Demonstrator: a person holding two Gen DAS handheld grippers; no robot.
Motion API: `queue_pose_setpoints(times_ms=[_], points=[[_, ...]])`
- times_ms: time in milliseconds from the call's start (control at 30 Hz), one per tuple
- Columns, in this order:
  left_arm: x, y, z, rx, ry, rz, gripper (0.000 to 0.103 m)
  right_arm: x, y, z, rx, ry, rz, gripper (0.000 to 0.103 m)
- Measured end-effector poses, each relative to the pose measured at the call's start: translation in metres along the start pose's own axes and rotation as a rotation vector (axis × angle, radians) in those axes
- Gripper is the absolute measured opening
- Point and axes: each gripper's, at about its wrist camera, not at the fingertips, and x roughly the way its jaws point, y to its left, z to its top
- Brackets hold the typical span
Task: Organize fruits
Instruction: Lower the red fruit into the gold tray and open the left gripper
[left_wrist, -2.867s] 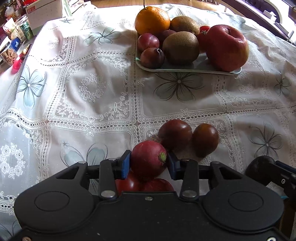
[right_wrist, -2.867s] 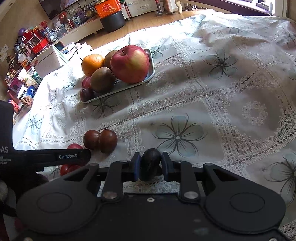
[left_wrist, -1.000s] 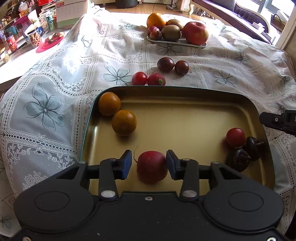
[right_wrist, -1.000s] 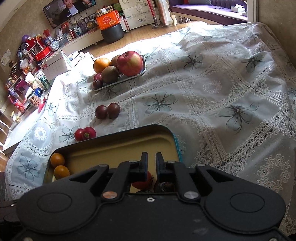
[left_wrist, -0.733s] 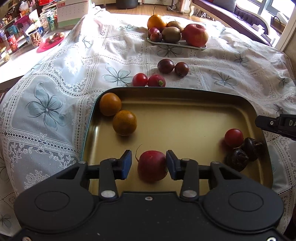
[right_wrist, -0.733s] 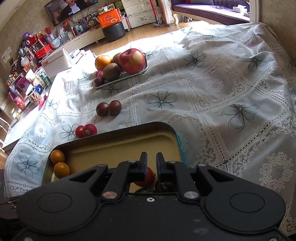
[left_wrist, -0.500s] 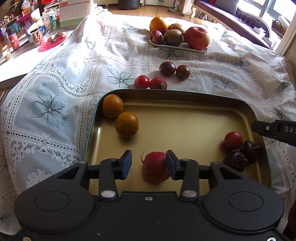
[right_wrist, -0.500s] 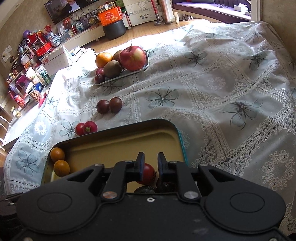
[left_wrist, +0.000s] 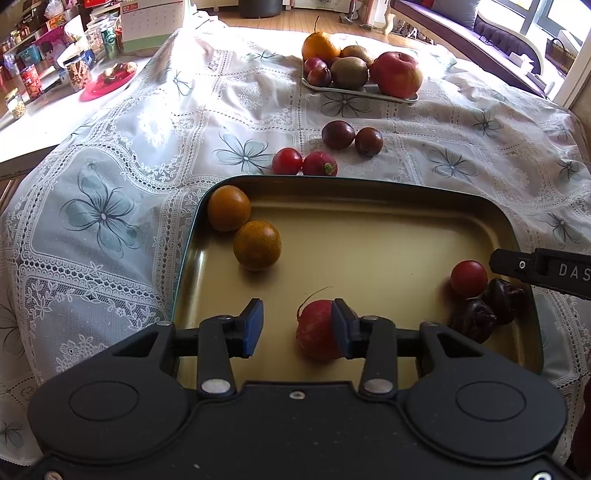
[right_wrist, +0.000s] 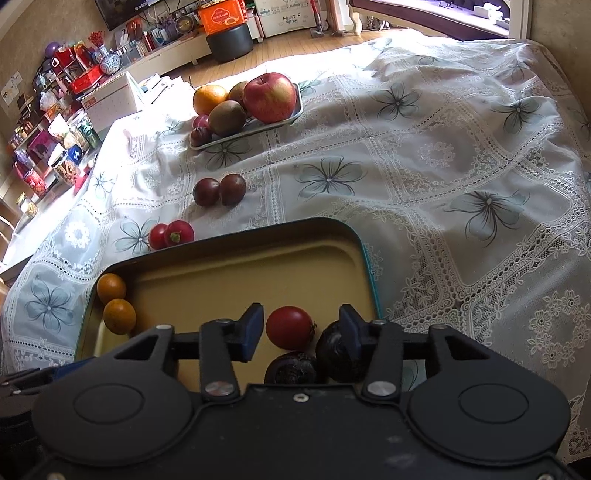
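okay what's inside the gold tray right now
Inside the gold tray: two orange fruits at its far left corner, a red radish near the left gripper, and a red tomato with two dark wrinkled fruits. The grippers cover the tray's near edge.

White letters "DAS" are showing on the black arm of the right gripper (left_wrist: 546, 271) at the left wrist view's right edge, cut off by the frame. A desk calendar (left_wrist: 153, 24) far behind is showing "02" at its top corner. Handwriting on the white cabinet (right_wrist: 291, 18) is reading roughly "HEART YOU"
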Motion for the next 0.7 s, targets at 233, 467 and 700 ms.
queue_pose_setpoints(times_ms=[233, 467, 700], points=[[0.000, 0.000, 0.000, 0.000, 0.000, 0.000, 0.050, -0.002, 0.004, -0.001, -0.020, 0.010, -0.012, 0.063], [0.000, 0.000, 0.000, -0.002, 0.002, 0.001, 0.050, -0.004, 0.007, 0.001, -0.042, 0.003, -0.067, 0.071], [0.002, 0.003, 0.004, 0.000, 0.004, 0.011, 0.049, -0.006, 0.008, 0.009, -0.060, 0.029, -0.058, 0.074]])
